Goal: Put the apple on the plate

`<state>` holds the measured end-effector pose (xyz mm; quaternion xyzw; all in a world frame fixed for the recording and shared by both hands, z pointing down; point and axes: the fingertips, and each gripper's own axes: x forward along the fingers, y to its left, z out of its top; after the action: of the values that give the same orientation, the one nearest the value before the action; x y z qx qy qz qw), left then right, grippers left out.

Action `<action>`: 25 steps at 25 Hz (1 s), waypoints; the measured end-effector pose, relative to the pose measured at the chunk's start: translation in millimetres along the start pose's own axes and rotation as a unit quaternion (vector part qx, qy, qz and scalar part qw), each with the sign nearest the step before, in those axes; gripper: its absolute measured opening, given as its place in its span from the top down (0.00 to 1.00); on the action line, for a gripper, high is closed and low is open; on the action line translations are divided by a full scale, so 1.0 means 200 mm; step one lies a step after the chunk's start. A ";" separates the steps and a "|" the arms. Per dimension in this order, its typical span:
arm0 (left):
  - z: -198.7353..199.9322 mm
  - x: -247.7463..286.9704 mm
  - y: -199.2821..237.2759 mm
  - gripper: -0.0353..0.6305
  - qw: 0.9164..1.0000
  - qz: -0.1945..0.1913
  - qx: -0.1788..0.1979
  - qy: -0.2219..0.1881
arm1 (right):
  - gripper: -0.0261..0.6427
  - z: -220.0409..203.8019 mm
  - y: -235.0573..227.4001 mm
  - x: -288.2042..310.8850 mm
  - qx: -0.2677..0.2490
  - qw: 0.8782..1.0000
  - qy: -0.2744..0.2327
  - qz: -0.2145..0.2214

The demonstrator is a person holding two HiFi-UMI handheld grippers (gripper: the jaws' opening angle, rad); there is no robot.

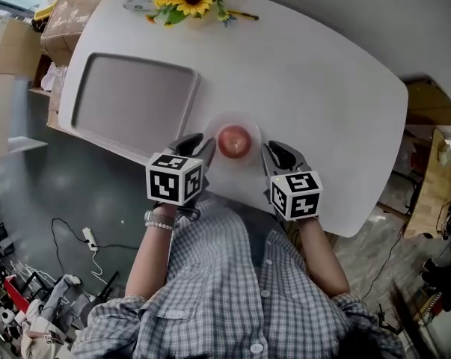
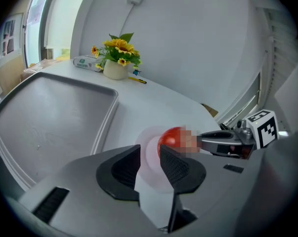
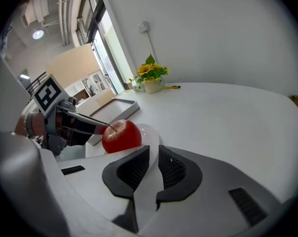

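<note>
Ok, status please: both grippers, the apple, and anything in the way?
Left gripper open, empty. Right gripper jaws slightly apart, empty. Apple sits on the plate, between both grippers, gripped by neither. Nothing in the way.

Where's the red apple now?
In the head view, the apple sits on the plate, between the left gripper and right gripper, right of the tray.

Workshop-like lab room: cardboard boxes (image 1: 69,12), floor cables (image 1: 64,226), white table (image 1: 322,88).
</note>
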<state>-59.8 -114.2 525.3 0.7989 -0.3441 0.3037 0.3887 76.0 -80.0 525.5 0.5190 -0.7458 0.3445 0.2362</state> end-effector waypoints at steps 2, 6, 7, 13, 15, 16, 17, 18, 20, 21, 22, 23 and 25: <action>-0.02 0.02 0.02 0.77 1.000 0.009 0.006 0.010 | 0.91 -0.03 0.00 0.02 0.008 1.000 0.012 0.001; -0.08 0.07 0.08 0.76 0.999 0.033 0.003 0.035 | 0.82 -0.07 0.01 0.06 0.067 0.997 0.032 0.022; -0.09 0.07 0.10 0.76 0.998 0.042 -0.001 0.040 | 0.81 -0.08 0.01 0.07 0.072 0.996 0.037 0.022; -0.14 0.09 0.15 0.76 0.997 0.052 -0.025 0.046 | 0.81 -0.11 0.01 0.10 0.061 0.997 0.054 0.011; -0.14 0.10 0.16 0.76 0.997 0.052 -0.031 0.040 | 0.81 -0.11 0.01 0.12 0.058 0.996 0.059 0.013; -0.14 0.11 0.15 0.76 0.997 0.049 -0.035 0.037 | 0.81 -0.12 0.00 0.13 0.058 0.996 0.062 0.014; -0.14 0.11 0.15 0.76 0.998 0.046 -0.039 0.036 | 0.81 -0.12 0.00 0.14 0.059 0.996 0.065 0.013; -0.14 0.11 0.15 0.76 0.998 0.043 -0.043 0.035 | 0.81 -0.13 0.00 0.14 0.059 0.996 0.067 0.012; -0.14 0.11 0.16 0.76 0.997 0.040 -0.053 0.034 | 0.81 -0.13 0.01 0.14 0.058 0.996 0.072 0.009; -0.14 0.10 0.16 0.76 0.997 0.039 -0.057 0.032 | 0.81 -0.13 0.02 0.15 0.059 0.995 0.075 0.010; -0.14 0.10 0.17 0.76 0.997 0.039 -0.060 0.031 | 0.81 -0.14 0.03 0.15 0.060 0.995 0.080 0.013; -0.14 0.10 0.16 0.76 0.997 0.037 -0.060 0.031 | 0.81 -0.14 0.04 0.15 0.061 0.994 0.084 0.017; -0.14 0.11 0.16 0.76 0.997 0.029 -0.064 0.034 | 0.81 -0.14 0.07 0.16 0.061 0.994 0.089 0.024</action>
<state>-77.6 -111.5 569.7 0.7511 -0.3726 0.3190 0.4418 51.7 -75.1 564.0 0.4817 -0.7115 0.4397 0.2615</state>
